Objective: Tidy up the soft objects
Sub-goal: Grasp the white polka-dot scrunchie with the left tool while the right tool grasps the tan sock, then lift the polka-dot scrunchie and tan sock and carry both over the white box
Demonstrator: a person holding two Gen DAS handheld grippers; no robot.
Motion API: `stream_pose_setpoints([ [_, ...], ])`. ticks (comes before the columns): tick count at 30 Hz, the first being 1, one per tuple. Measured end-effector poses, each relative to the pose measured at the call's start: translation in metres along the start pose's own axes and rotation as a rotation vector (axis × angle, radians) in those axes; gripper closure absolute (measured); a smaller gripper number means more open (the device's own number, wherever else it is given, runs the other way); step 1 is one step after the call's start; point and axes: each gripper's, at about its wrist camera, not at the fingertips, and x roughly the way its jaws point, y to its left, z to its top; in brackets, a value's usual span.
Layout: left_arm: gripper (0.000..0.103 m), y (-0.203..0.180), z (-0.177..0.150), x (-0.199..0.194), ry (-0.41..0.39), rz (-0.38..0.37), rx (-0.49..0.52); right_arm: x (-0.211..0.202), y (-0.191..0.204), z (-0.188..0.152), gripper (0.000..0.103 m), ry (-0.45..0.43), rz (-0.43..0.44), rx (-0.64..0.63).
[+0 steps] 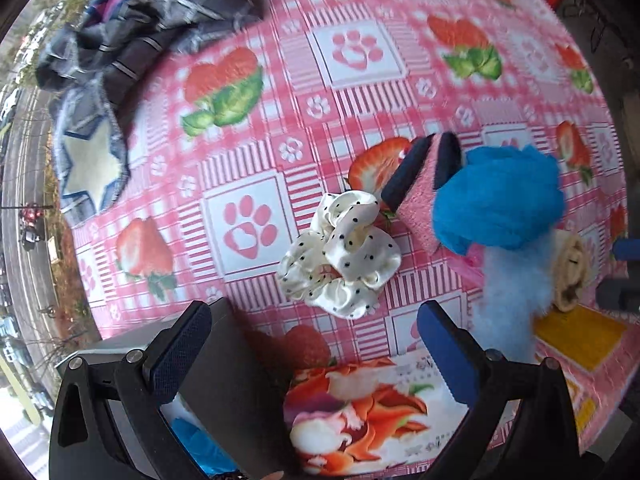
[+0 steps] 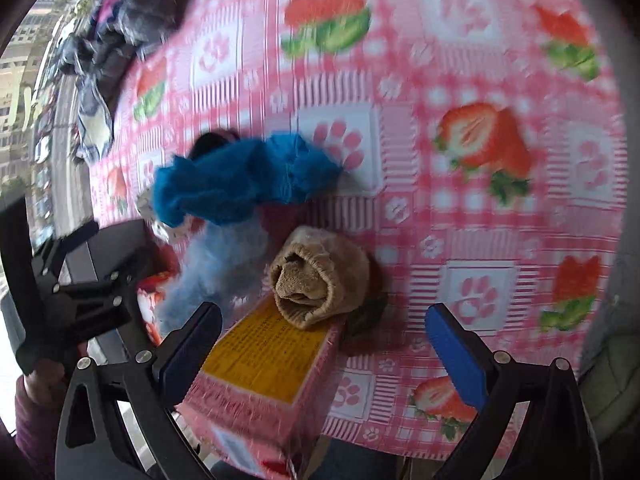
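Note:
A white dotted scrunchie (image 1: 340, 256) lies on the tablecloth just ahead of my left gripper (image 1: 316, 352), which is open and holds nothing. Beyond it rest a pink and navy sock (image 1: 420, 184), a bright blue fluffy piece (image 1: 500, 200) and a pale blue fluffy one (image 1: 512, 292). A rolled tan sock (image 2: 320, 280) sits on the far end of a pink box (image 2: 260, 368). My right gripper (image 2: 324, 352) is open over that box, empty. The blue fluffy piece (image 2: 240, 184) lies behind the tan sock.
A heap of dark plaid clothing (image 1: 152, 36) and a denim star patch (image 1: 92, 160) lie at the far left of the strawberry tablecloth (image 1: 360, 60). A flower-printed box (image 1: 360, 412) sits under the left gripper. The table edge drops to a street view at left.

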Motion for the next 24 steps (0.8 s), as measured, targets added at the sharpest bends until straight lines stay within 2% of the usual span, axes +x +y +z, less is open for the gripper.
stream_pose_setpoints([
  [10,0.000,-0.002,0.024,0.041,0.093,-0.006,-0.011,0.057,-0.013,0.016,0.001,0.170,0.029,0.009],
  [11,0.001,-0.002,0.026,0.044,0.104,-0.009,-0.010,0.060,-0.013,0.016,0.003,0.176,0.026,0.008],
  [12,0.002,-0.002,0.027,0.047,0.111,-0.009,-0.010,0.062,-0.014,0.015,0.014,0.177,0.023,0.006],
  [13,0.007,-0.003,0.029,0.049,0.115,-0.007,-0.009,0.064,-0.014,0.014,0.020,0.180,0.027,0.006],
  [15,0.014,-0.005,0.032,0.053,0.125,-0.007,-0.010,0.068,-0.015,0.010,0.044,0.192,0.055,0.013],
  [16,0.023,-0.007,0.031,0.055,0.131,-0.012,-0.008,0.069,-0.016,0.008,0.049,0.190,0.063,0.017],
  [17,0.037,-0.009,0.032,0.058,0.141,-0.026,-0.004,0.068,-0.018,0.006,0.057,0.182,0.070,0.022],
  [18,0.044,-0.009,0.032,0.060,0.149,-0.034,-0.003,0.067,-0.020,0.003,0.069,0.167,0.075,0.035],
  [20,0.064,-0.012,0.031,0.059,0.138,-0.045,-0.005,0.061,-0.024,-0.001,0.073,0.135,0.080,0.047],
  [22,0.071,-0.012,0.031,0.055,0.113,-0.050,-0.014,0.053,-0.028,-0.003,0.078,0.097,0.077,0.042],
  [24,0.072,-0.007,0.027,0.045,0.068,-0.043,-0.039,0.041,-0.030,-0.008,0.079,0.038,0.069,0.035],
])
